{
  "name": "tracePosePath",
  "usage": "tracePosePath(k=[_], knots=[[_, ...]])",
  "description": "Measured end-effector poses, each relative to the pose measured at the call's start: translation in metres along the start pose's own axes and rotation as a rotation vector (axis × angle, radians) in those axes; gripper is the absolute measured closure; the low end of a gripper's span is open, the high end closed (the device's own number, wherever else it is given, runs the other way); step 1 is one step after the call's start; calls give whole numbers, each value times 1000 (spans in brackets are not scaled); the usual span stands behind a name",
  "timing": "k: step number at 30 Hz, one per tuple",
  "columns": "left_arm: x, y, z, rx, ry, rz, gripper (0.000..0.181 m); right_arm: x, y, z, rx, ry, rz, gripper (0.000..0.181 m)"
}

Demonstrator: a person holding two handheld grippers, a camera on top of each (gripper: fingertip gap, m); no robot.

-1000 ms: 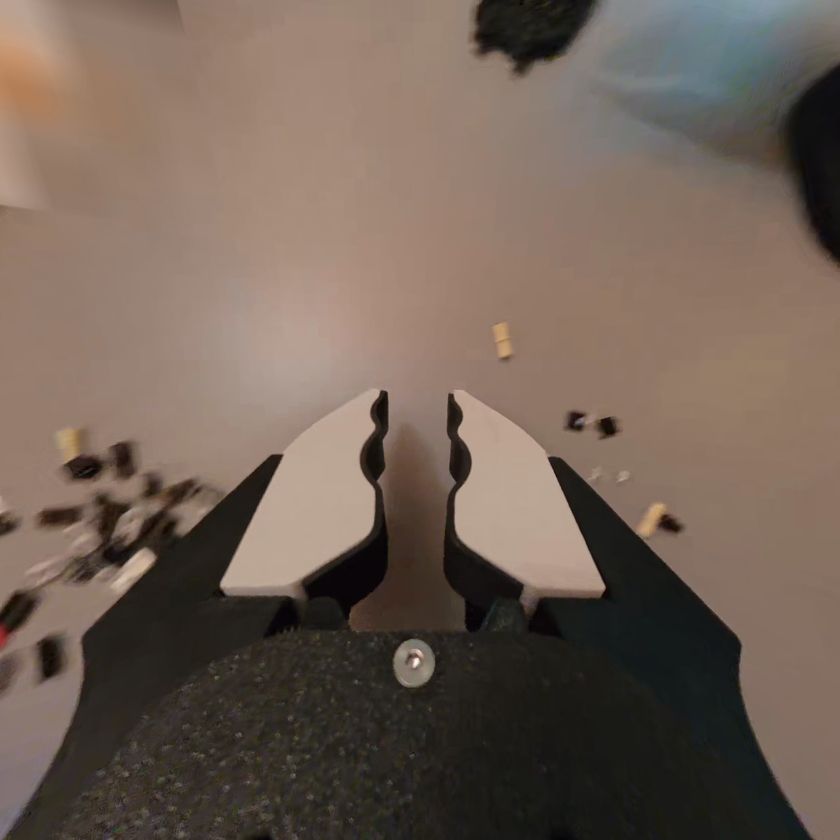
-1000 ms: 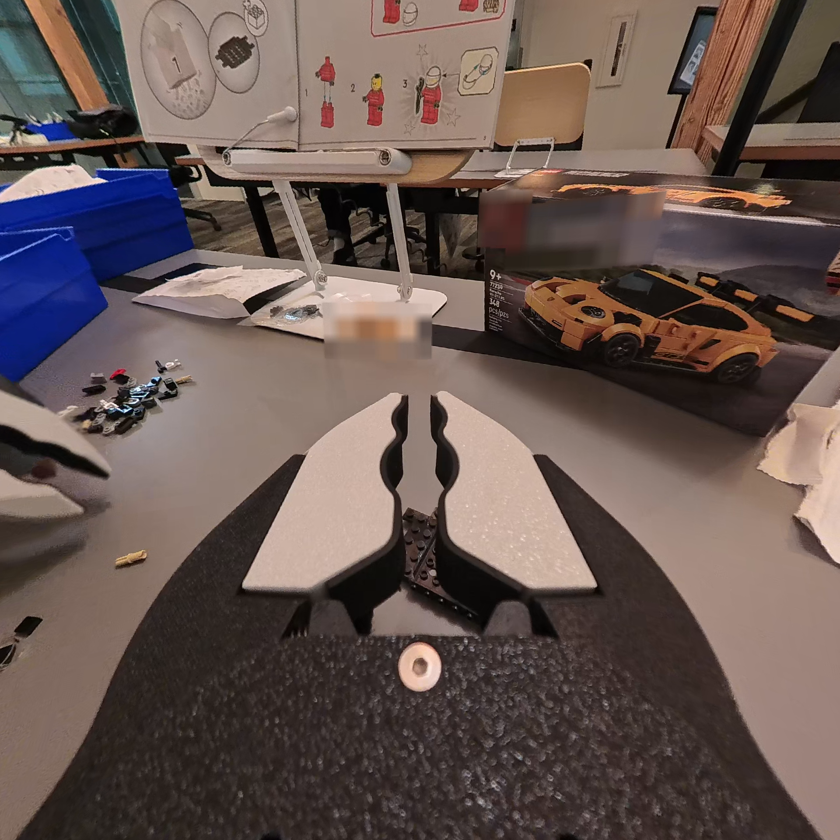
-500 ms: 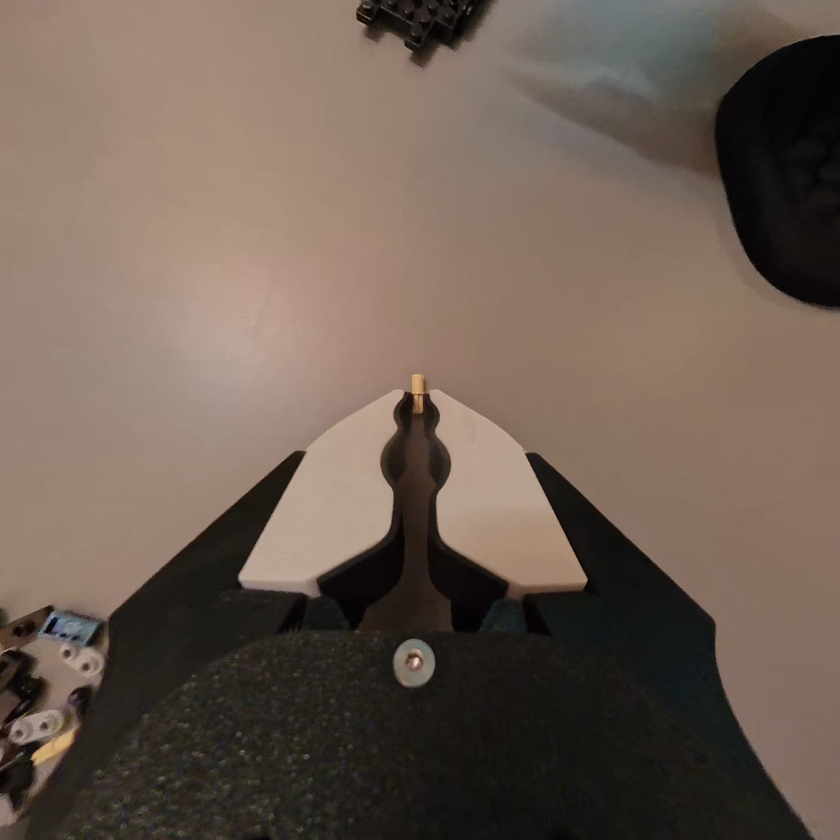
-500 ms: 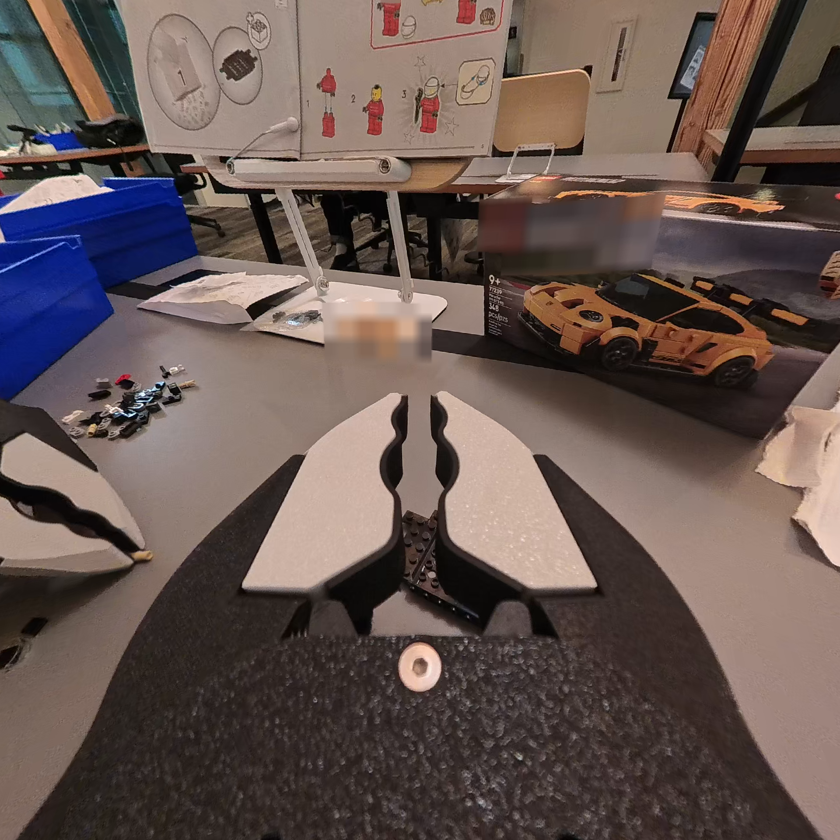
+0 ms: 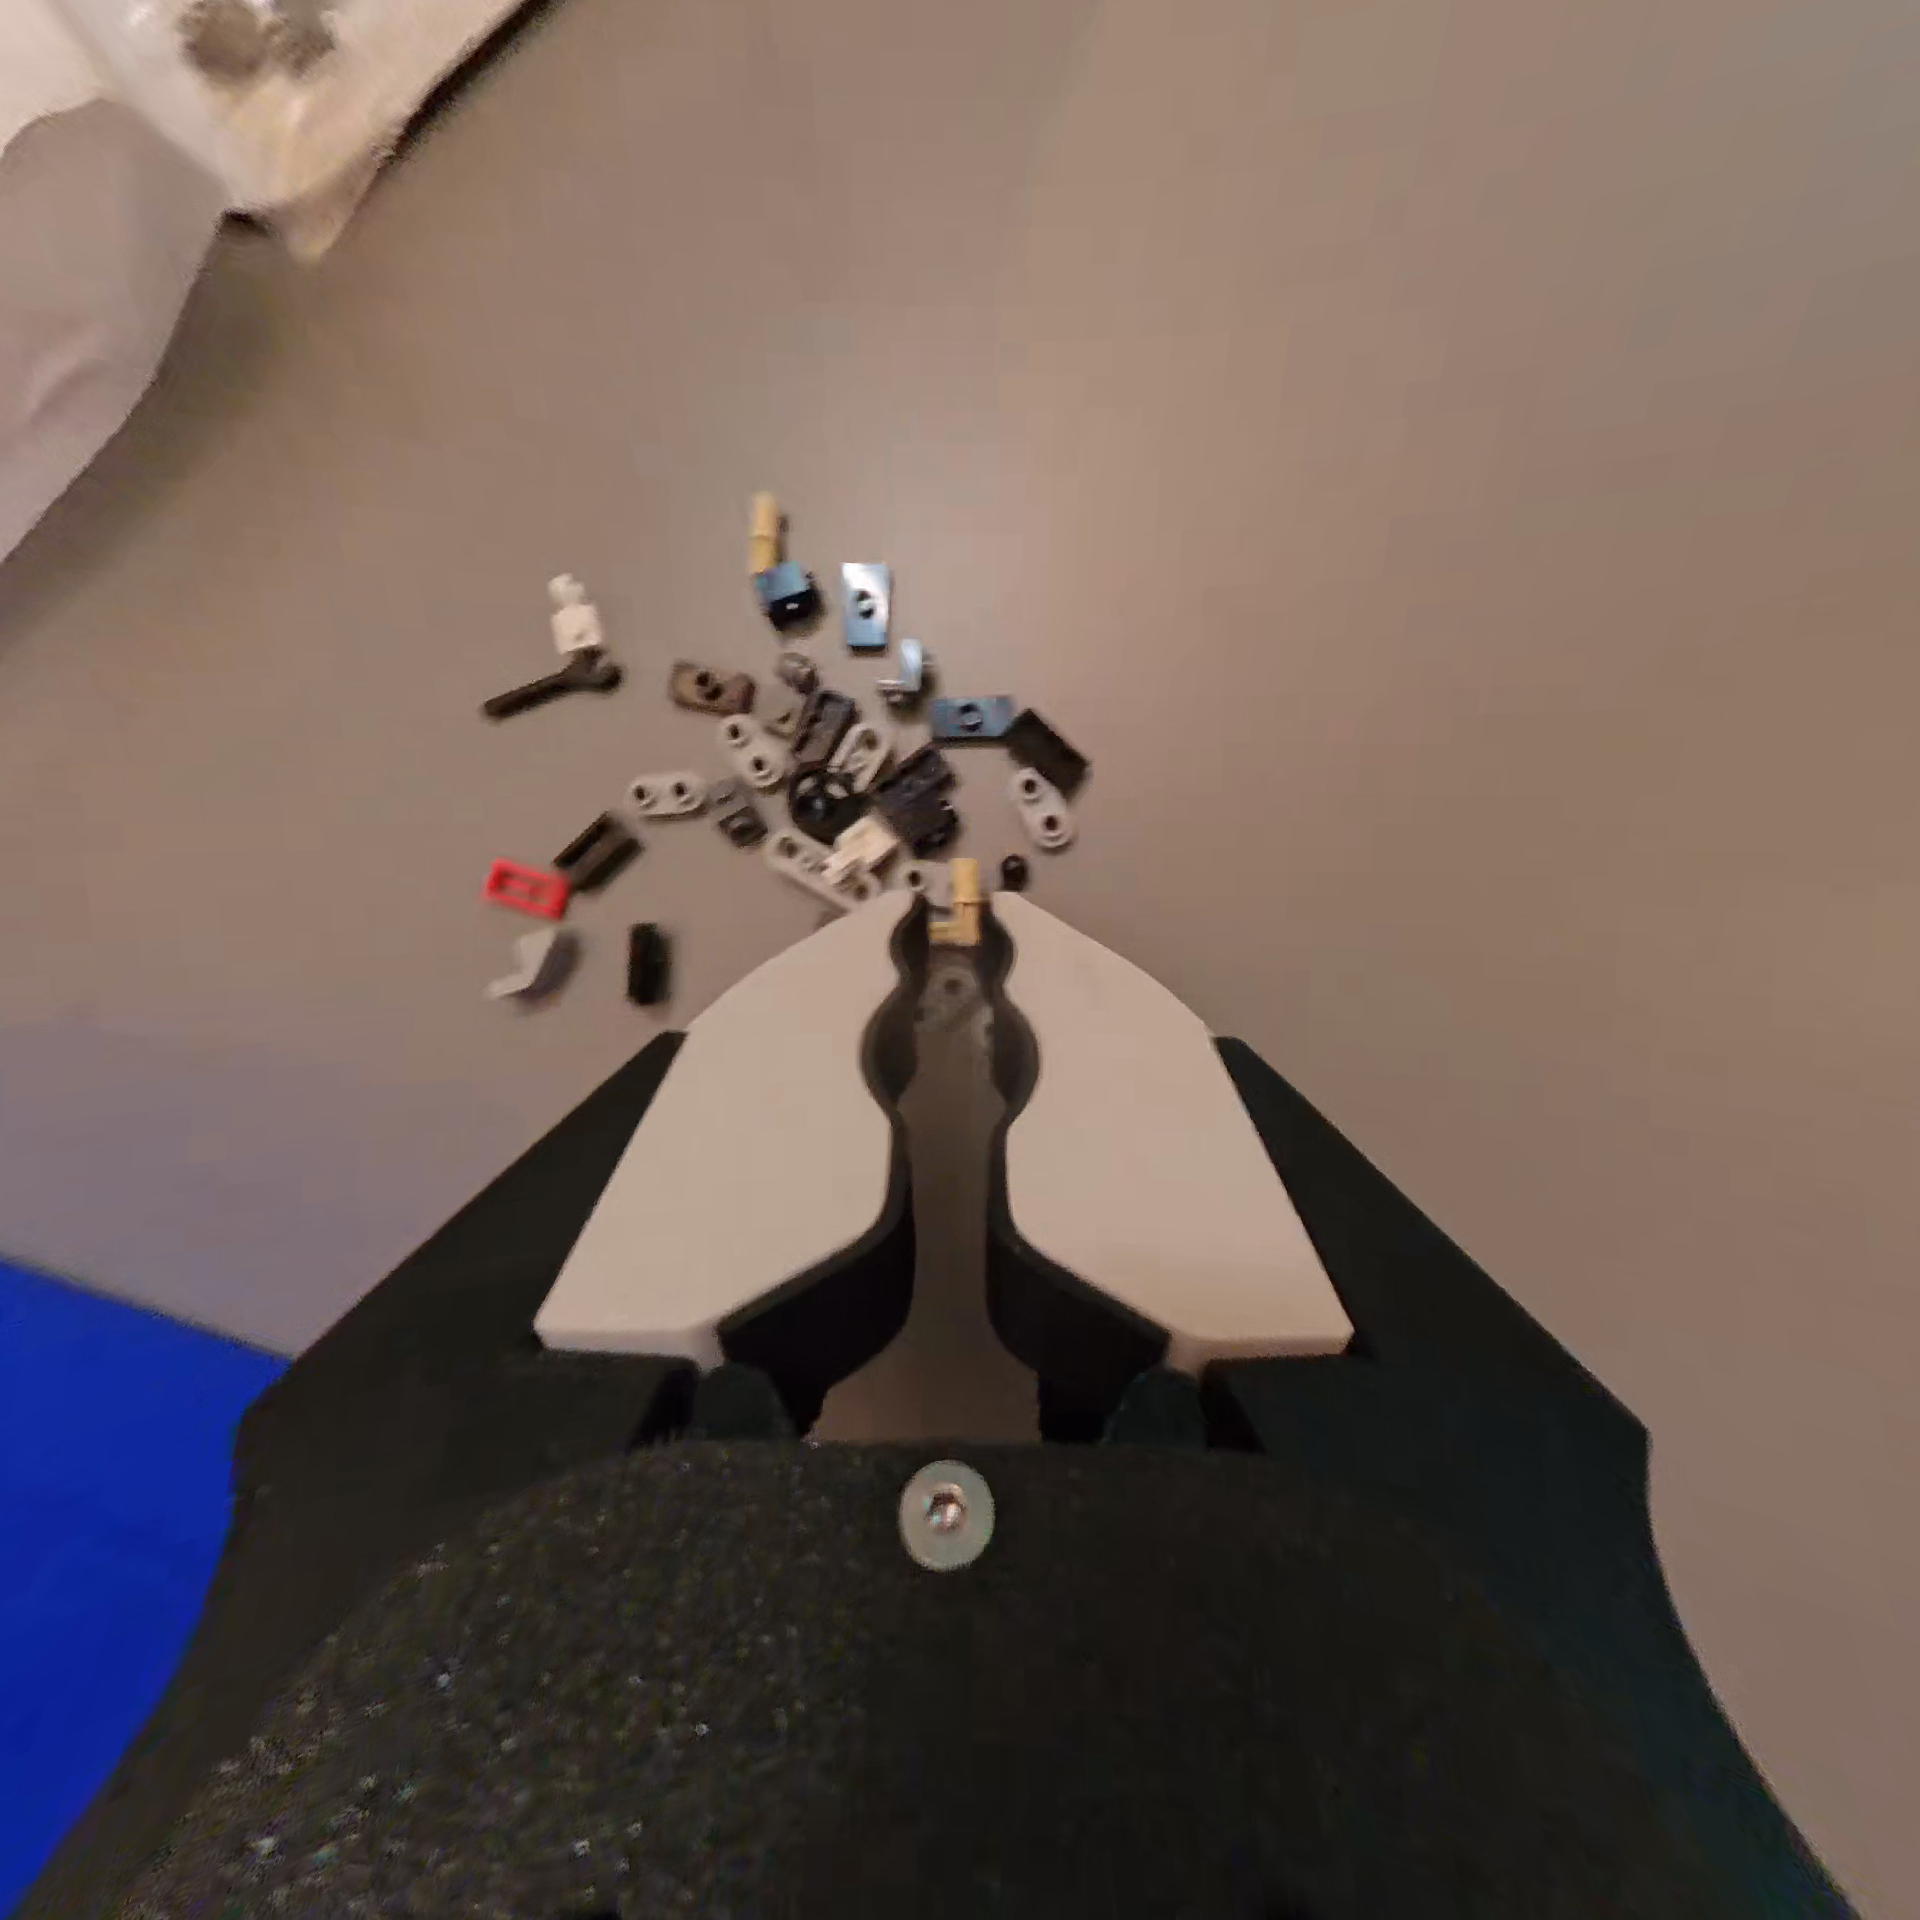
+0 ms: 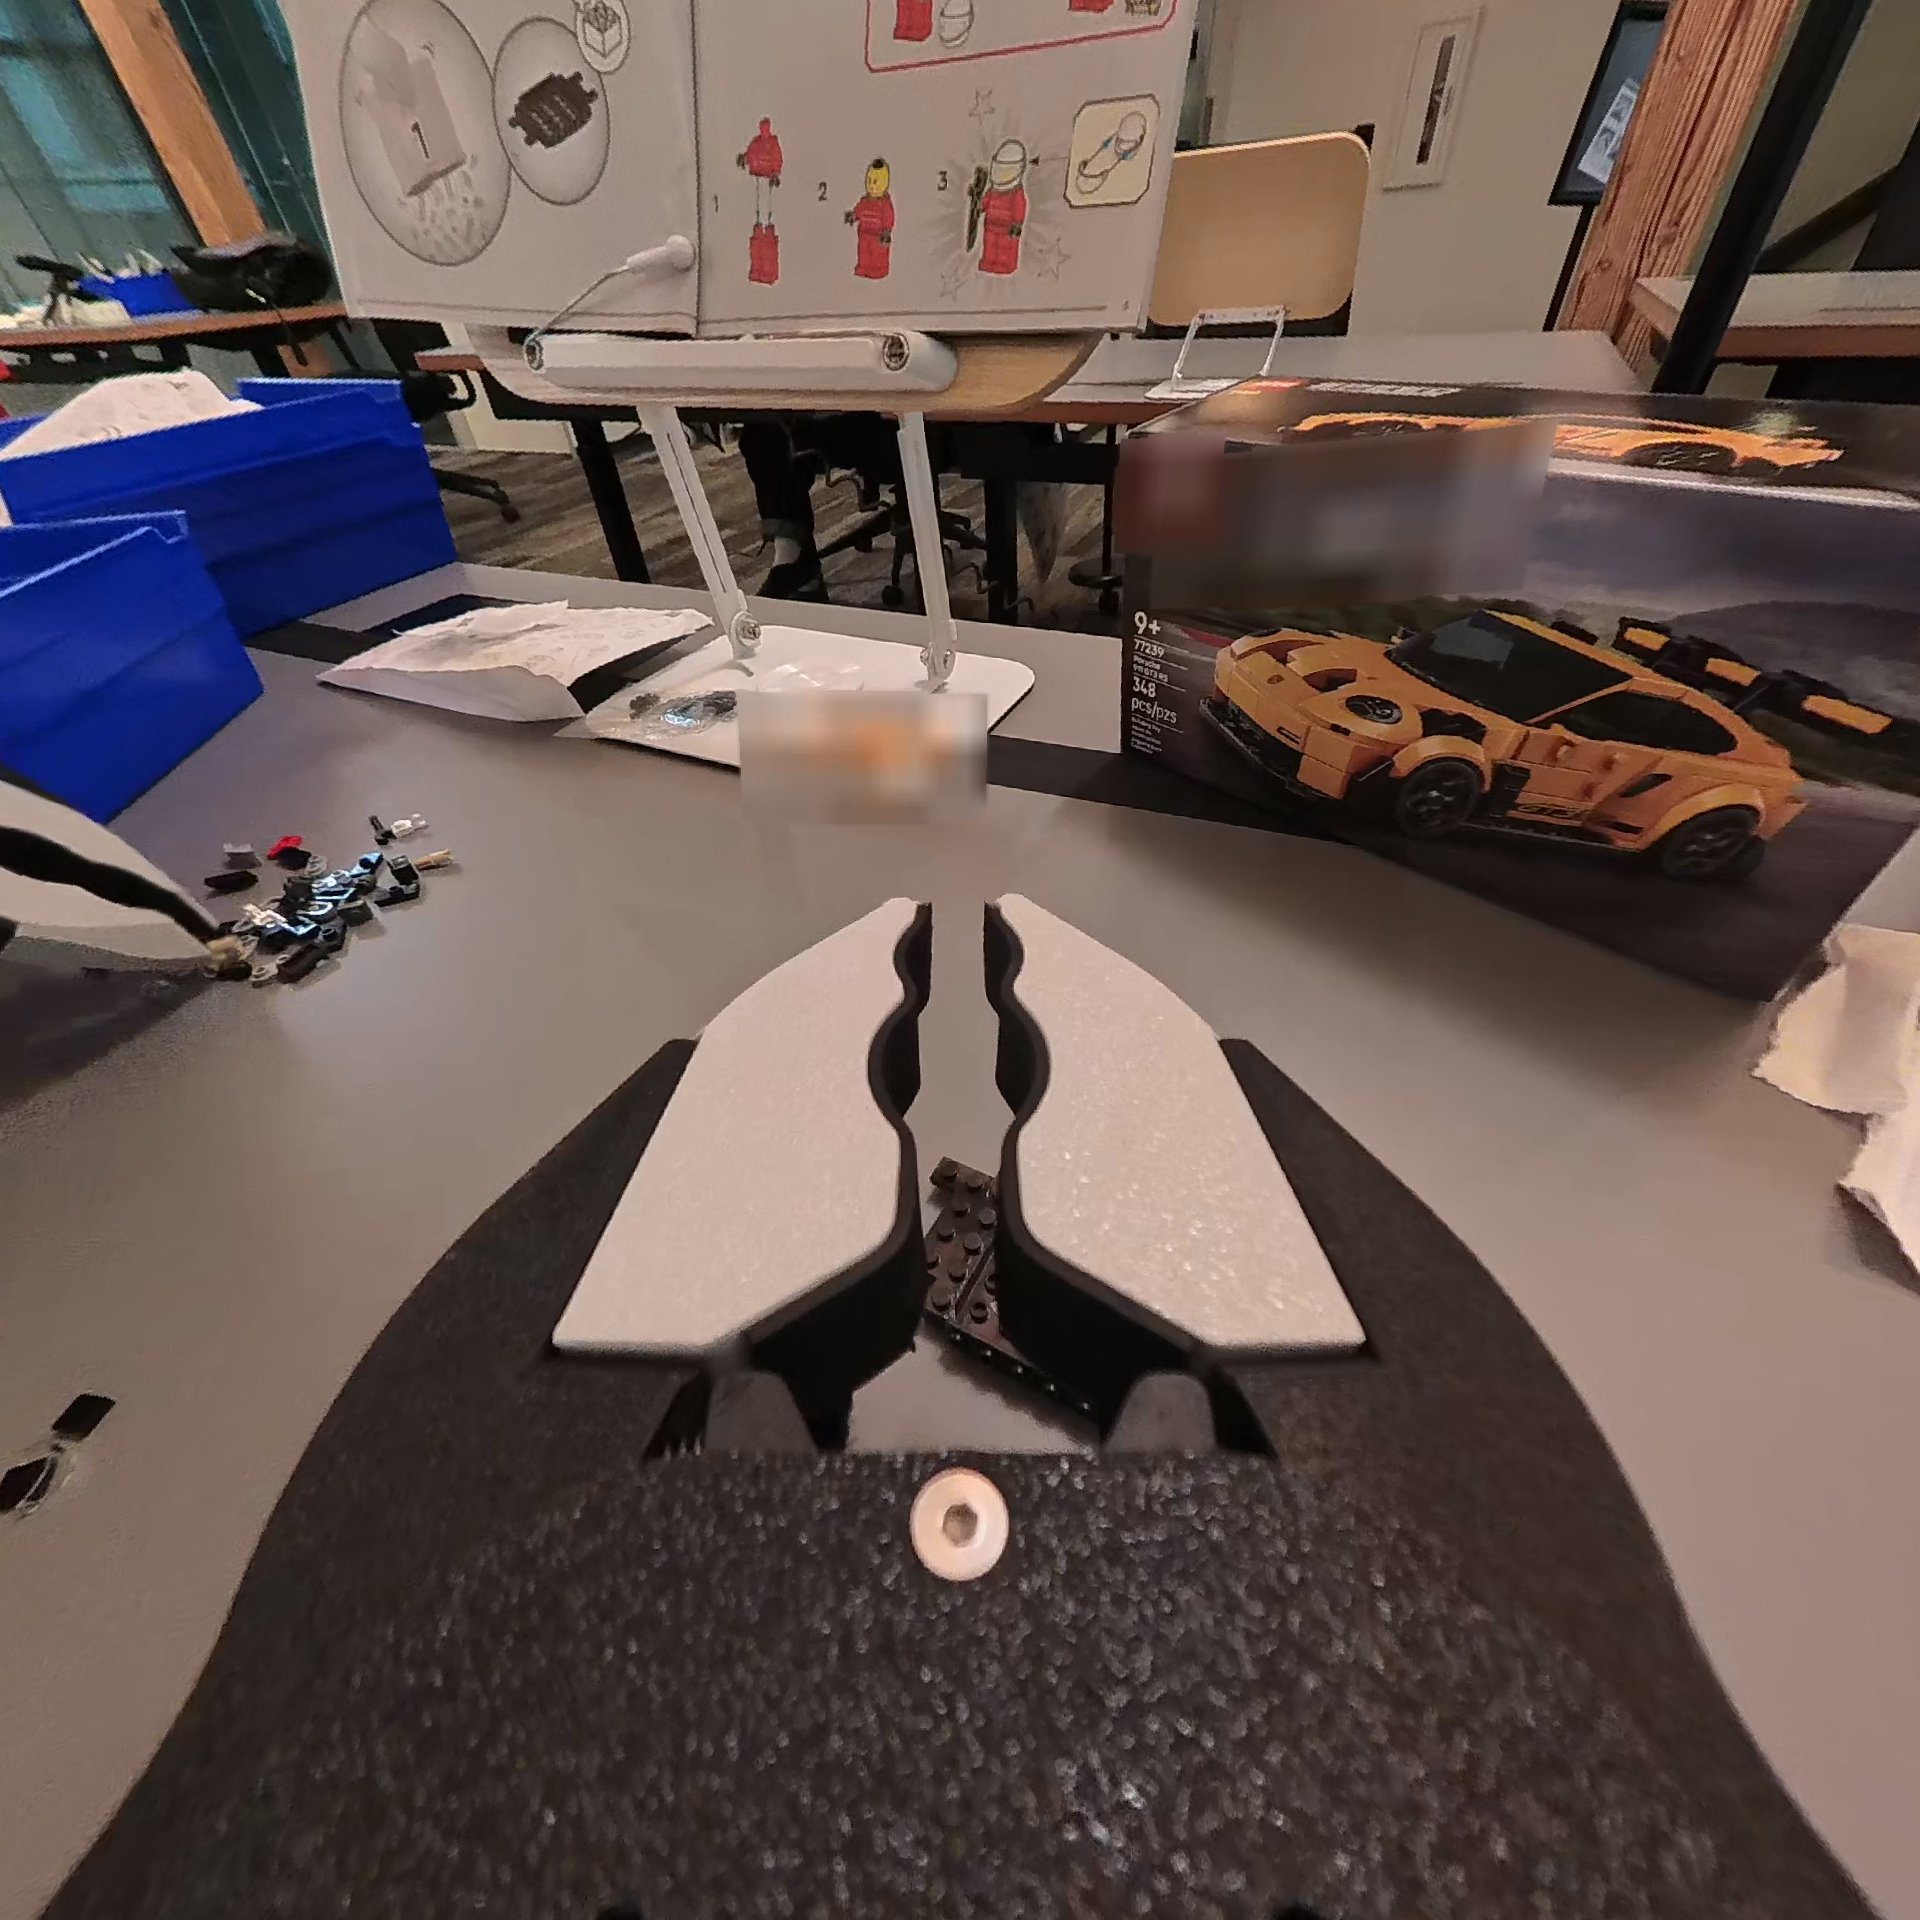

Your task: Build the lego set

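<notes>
Lego tan pin (image 5: pixel 962 902): clamped at your left gripper (image 5: pixel 958 914) tips, now carried over to the loose parts pile (image 5: pixel 821 769); open grey table (image 5: pixel 1455 520) rightward. Your right gripper (image 6: pixel 956 925), unmoved, pinches the black plate (image 6: pixel 961 1247) deep between its fingers.

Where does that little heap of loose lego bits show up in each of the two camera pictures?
Left wrist view: the heap of loose pieces lies in the middle of the picture, just beyond the left gripper, which pinches a tan peg.
Right wrist view: the same heap lies far left on the grey table.
Shared landmark: the small red piece at the heap's edge.
</notes>
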State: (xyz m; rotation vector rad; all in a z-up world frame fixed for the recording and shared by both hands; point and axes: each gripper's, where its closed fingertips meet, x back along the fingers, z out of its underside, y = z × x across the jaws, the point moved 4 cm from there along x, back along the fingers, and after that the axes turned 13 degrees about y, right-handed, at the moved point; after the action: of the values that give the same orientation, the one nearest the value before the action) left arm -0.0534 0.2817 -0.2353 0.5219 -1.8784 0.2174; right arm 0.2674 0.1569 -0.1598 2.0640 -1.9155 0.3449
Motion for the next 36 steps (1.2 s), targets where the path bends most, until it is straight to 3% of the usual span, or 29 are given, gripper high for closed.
tracePosePath(k=[3, 6, 11, 15, 22, 29, 36], knots=[[7, -4, -2, -3, -43, -25, 150, -1, -1, 1, -1, 4, 3, 172], [16, -38, -5, -94, -98, 65, 150, -2, 0, 2, 1, 10, 2, 172], [26, -123, 3, -263, -103, 402, 157, -3, 1, 3, 1, 14, 1, 172], [20, -155, 11, -345, -55, 466, 159, -2, 1, 2, 2, 12, -1, 172], [13, -165, 11, -374, -38, 466, 176, 0, 0, 0, -1, 2, 0, 172], [11, -165, 7, -373, -55, 479, 179, 0, 0, 0, 0, 1, -3, 172], [15, -156, -19, -355, -143, 440, 179, 0, 0, 0, 0, -2, -2, 172]])
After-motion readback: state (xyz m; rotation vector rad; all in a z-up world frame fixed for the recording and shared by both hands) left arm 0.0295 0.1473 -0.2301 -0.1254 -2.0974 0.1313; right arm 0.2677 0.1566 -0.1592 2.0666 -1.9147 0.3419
